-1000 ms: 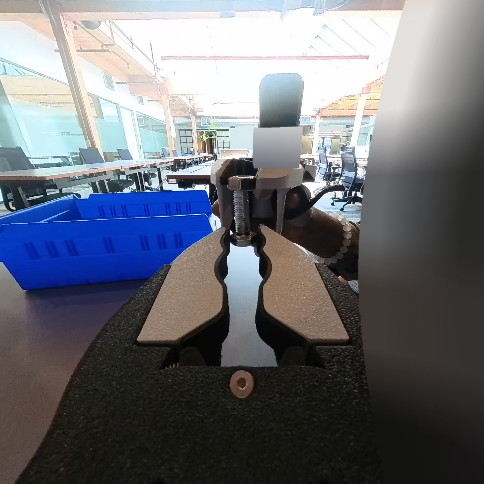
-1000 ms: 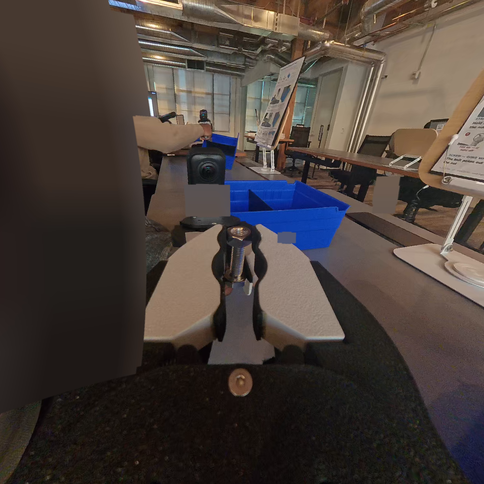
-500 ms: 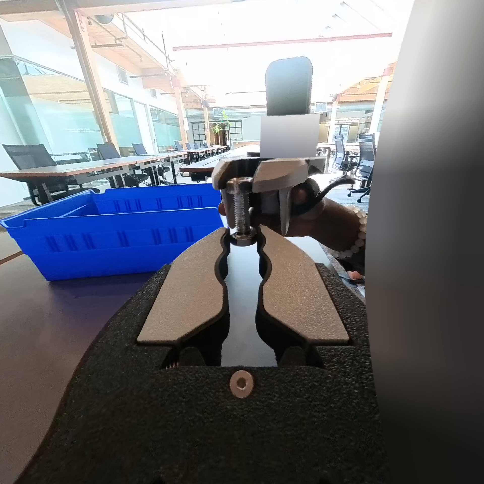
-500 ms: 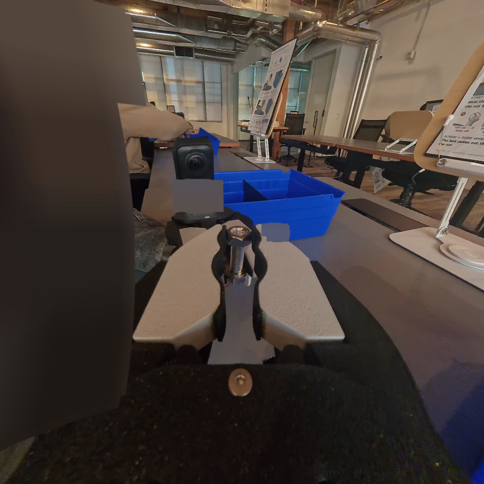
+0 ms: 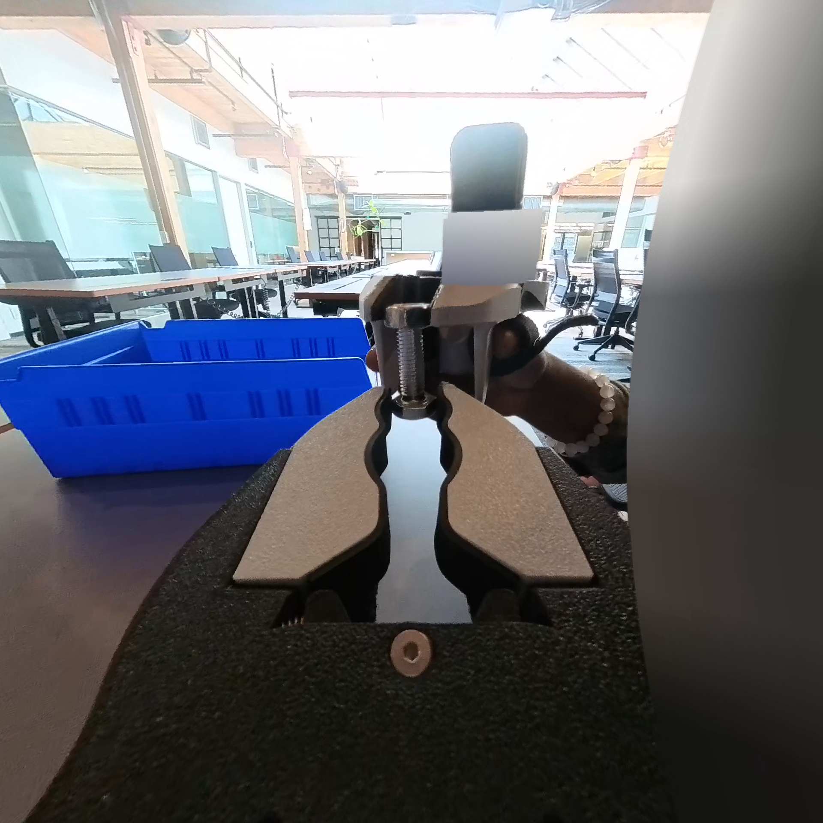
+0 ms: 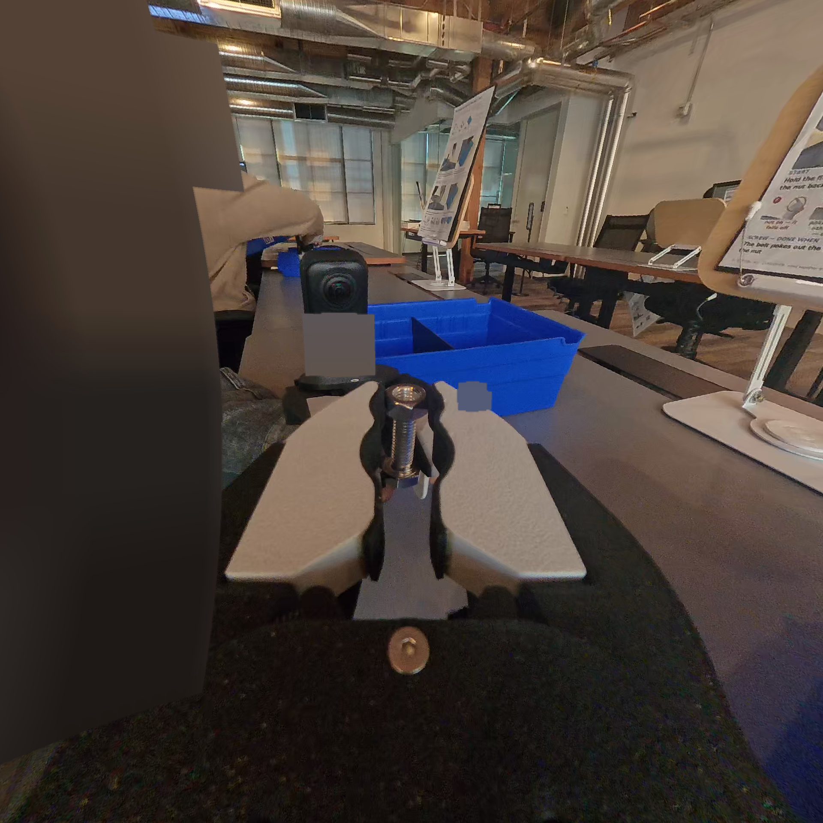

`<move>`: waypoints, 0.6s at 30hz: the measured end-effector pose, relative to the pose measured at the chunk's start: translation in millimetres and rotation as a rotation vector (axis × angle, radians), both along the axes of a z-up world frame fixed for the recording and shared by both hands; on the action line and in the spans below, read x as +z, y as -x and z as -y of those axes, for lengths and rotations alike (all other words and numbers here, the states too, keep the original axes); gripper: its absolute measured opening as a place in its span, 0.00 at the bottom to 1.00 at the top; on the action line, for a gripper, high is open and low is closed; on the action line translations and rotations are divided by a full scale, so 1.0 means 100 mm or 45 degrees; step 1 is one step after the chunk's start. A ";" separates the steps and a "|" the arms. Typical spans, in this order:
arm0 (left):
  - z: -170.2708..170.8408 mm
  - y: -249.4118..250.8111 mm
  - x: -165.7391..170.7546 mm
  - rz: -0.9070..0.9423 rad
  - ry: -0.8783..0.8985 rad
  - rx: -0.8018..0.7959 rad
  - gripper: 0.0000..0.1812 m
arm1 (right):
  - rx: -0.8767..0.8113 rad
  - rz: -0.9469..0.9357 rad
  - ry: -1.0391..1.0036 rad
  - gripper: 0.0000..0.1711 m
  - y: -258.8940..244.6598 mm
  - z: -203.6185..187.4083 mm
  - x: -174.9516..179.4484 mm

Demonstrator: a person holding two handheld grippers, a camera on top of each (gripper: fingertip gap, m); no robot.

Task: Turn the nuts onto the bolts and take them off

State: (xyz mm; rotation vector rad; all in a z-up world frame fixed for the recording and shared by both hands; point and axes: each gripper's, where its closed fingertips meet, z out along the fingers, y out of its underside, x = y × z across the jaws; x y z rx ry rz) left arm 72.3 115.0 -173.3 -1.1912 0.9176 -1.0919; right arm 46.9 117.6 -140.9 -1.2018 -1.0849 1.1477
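A steel bolt (image 5: 410, 360) stands upright with its hex head (image 5: 403, 317) at the top. My right gripper (image 5: 407, 311) is shut on the head. A hex nut (image 5: 412, 403) sits on the lowest threads. My left gripper (image 5: 413, 394) is shut on the nut from below. In the right wrist view my right gripper (image 6: 406, 392) clamps the bolt head (image 6: 405, 396). The shaft (image 6: 404, 441) runs towards the camera to the nut (image 6: 401, 472). The left gripper's camera (image 6: 334, 285) stands just behind.
A blue divided bin (image 5: 178, 414) stands on the dark table (image 5: 67, 556), left of the grippers; it also shows in the right wrist view (image 6: 490, 369). A hand with a bead bracelet (image 5: 579, 427) holds the right gripper. An instruction sheet stand (image 6: 757, 414) is at the right. Another person's sleeve (image 6: 249, 231) is far back.
Both grippers keep their hold on nut and bolt head. The held pair has shifted and swung slightly relative to the bin. The nut stays at the thread's end.
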 end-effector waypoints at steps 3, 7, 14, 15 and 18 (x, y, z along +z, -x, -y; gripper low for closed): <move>-0.02 0.01 -0.01 -0.010 0.002 0.023 0.10 | -0.029 0.025 -0.011 0.10 0.00 -0.02 -0.01; -0.06 0.01 -0.03 -0.027 0.005 0.060 0.10 | -0.079 0.049 -0.009 0.10 0.00 -0.06 -0.03; -0.12 0.03 -0.05 -0.038 0.011 0.117 0.10 | -0.222 0.084 -0.011 0.10 0.00 -0.15 -0.06; -0.12 0.03 -0.05 -0.031 0.015 0.117 0.10 | -0.230 0.080 -0.012 0.10 0.01 -0.15 -0.05; -0.11 0.04 -0.02 -0.007 0.019 0.096 0.10 | -0.226 0.050 0.003 0.10 0.01 -0.14 -0.04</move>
